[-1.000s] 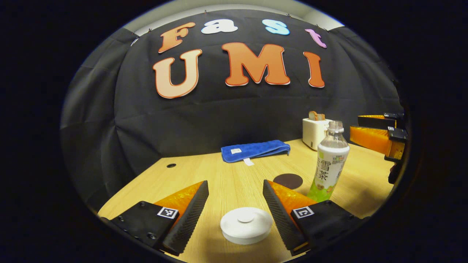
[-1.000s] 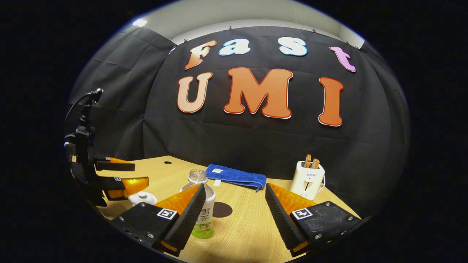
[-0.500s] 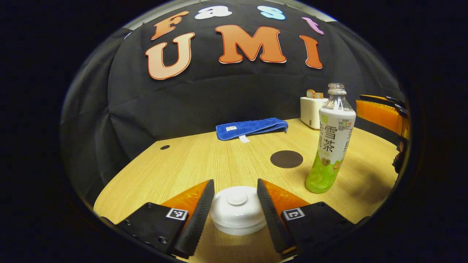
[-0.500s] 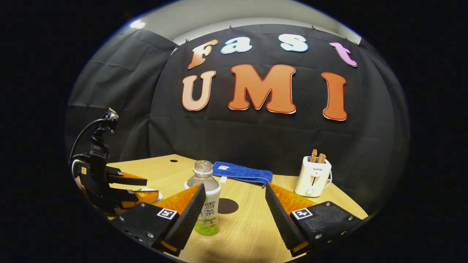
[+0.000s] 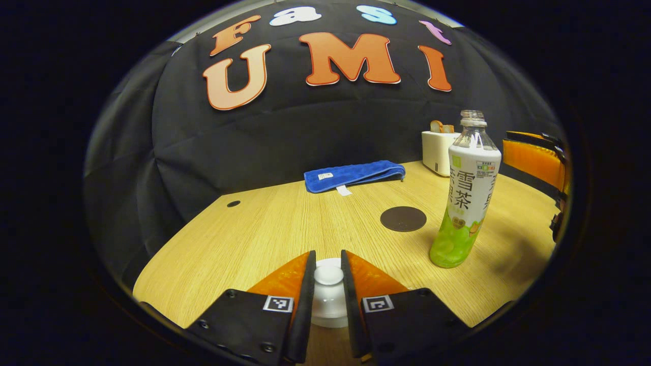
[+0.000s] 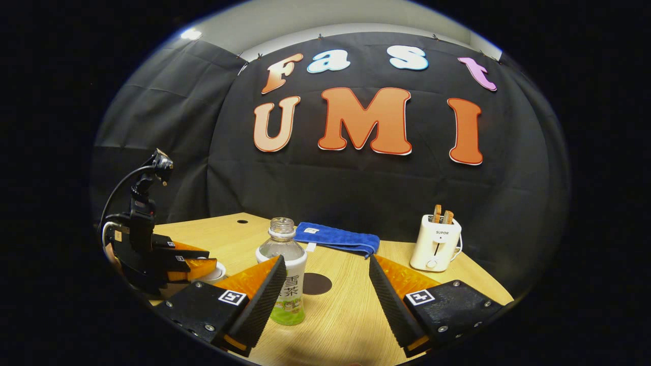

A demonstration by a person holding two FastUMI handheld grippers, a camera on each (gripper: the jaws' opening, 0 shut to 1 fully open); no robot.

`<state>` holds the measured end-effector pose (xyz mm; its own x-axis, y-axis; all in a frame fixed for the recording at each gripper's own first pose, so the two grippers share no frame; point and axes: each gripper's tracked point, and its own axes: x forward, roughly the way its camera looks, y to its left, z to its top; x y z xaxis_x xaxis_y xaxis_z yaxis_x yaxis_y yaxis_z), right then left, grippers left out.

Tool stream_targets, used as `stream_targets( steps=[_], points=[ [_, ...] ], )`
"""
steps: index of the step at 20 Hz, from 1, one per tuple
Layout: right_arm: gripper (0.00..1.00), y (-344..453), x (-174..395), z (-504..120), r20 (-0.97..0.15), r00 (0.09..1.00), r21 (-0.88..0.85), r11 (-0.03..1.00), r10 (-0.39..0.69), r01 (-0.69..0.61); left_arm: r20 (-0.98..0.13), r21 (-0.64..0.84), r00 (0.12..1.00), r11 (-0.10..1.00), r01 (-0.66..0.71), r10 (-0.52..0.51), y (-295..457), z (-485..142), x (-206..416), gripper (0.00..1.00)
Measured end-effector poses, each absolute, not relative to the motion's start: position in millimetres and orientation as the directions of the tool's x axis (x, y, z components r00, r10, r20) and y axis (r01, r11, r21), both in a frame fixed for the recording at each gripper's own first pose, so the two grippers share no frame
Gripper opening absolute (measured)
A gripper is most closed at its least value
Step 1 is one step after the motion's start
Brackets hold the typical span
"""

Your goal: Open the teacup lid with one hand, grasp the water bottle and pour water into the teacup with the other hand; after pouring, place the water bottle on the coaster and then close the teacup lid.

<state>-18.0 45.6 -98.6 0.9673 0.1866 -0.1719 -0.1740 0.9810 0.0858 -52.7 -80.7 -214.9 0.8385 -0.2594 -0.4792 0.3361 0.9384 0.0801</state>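
Teacup lid [image 5: 329, 284] knob's pinched in the left gripper [image 5: 328, 305] jaws, so lid-opening's underway. Right gripper [image 6: 325, 295] gapes wide beside the water bottle [image 6: 285, 284]; next, lift straight up.

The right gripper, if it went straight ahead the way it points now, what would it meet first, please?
Probably nothing soon: the open right gripper points past the bottle, over the coaster, toward the towel. Depth is unclear.

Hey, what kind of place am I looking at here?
Probably a staged recording booth rather than a home kitchen: black cloth wall behind a bare wooden table, with a few household props set out, a toaster, a folded blue towel and a water bottle.
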Motion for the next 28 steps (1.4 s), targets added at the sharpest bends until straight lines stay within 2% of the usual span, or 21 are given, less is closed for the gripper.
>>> stream_targets(
  steps=[1,2,9,13,14,15,20,26,28],
  points=[
    [0.98,47.5,-17.9,-99.3,-0.174,0.966,0.087,0.980,0.193,-0.180,-0.471,0.079,0.841,0.937,0.339,-0.265,-82.5,-210.6,-51.5,0.30],
    [0.98,49.8,-17.5,-100.1,-0.178,0.964,0.088,0.979,0.198,-0.185,-0.459,0.085,0.849,0.938,0.335,-0.262,-80.1,-207.5,-52.7,0.29],
    [0.98,75.2,-19.6,-108.6,-0.192,0.947,0.077,0.966,0.259,-0.248,-0.364,0.081,0.904,0.960,0.269,-0.222,-60.1,-172.9,-34.9,0.29],
    [0.98,96.0,-18.2,-132.1,-0.249,0.920,0.083,0.953,0.302,-0.291,-0.316,0.067,0.932,0.976,0.208,-0.177,-37.0,-152.2,-29.6,0.29],
    [0.98,99.8,-16.0,-137.7,-0.261,0.915,0.080,0.952,0.307,-0.297,-0.308,0.073,0.936,0.977,0.200,-0.168,-31.9,-149.4,-29.5,0.27],
    [0.97,103.4,-15.3,-142.8,-0.274,0.910,0.079,0.950,0.311,-0.301,-0.303,0.079,0.940,0.979,0.188,-0.156,-26.6,-149.2,-28.9,0.29],
    [0.90,116.0,-8.1,-177.0,-0.351,0.886,0.069,0.952,0.303,-0.298,-0.322,0.065,0.938,0.985,0.159,-0.130,-10.3,-162.4,-31.8,0.29],
    [0.68,124.6,-11.3,-191.2,-0.403,0.859,0.048,0.944,0.317,-0.326,-0.342,0.054,0.931,0.987,0.154,-0.126,4.9,-174.5,-35.6,0.30],
    [0.69,125.0,-11.0,-188.5,-0.409,0.854,0.046,0.942,0.320,-0.331,-0.342,0.044,0.932,0.988,0.145,-0.121,10.2,-175.9,-35.0,0.30]
  ],
)
